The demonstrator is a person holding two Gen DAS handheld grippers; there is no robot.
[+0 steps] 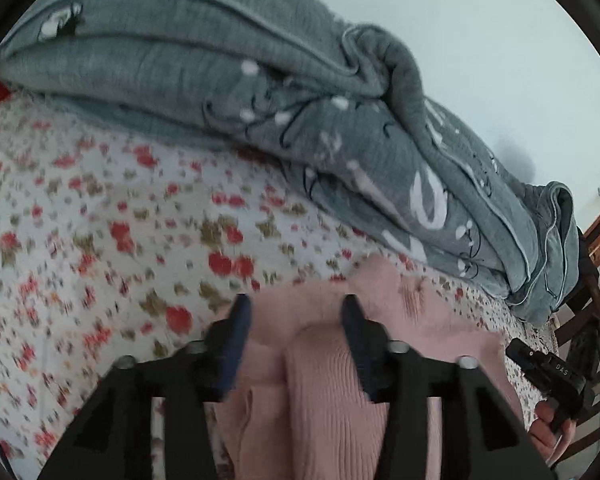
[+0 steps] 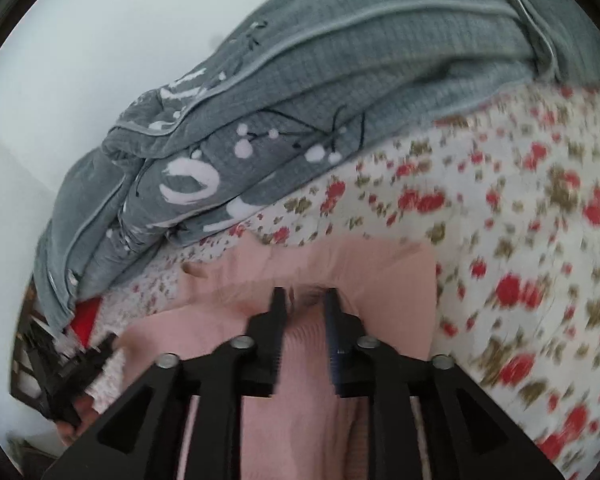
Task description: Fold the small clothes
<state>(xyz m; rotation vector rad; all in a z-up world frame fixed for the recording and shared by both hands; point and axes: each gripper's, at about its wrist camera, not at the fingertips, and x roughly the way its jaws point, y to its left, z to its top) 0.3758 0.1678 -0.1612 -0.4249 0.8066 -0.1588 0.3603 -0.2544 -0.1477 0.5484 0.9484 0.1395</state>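
Left wrist view: the left tool (image 1: 296,306) stands partly open over a pink ribbed garment (image 1: 324,392) on the floral bedsheet (image 1: 100,208), pads apart from the cloth between them. A grey quilt (image 1: 260,92) lies behind. At the right edge, a hand (image 1: 548,436) holds the right tool, its tips cut off.

Right wrist view: the right tool (image 2: 303,300) is narrowly open above the same garment's bunched fold, gripping nothing. Motion blur smears the sheet.
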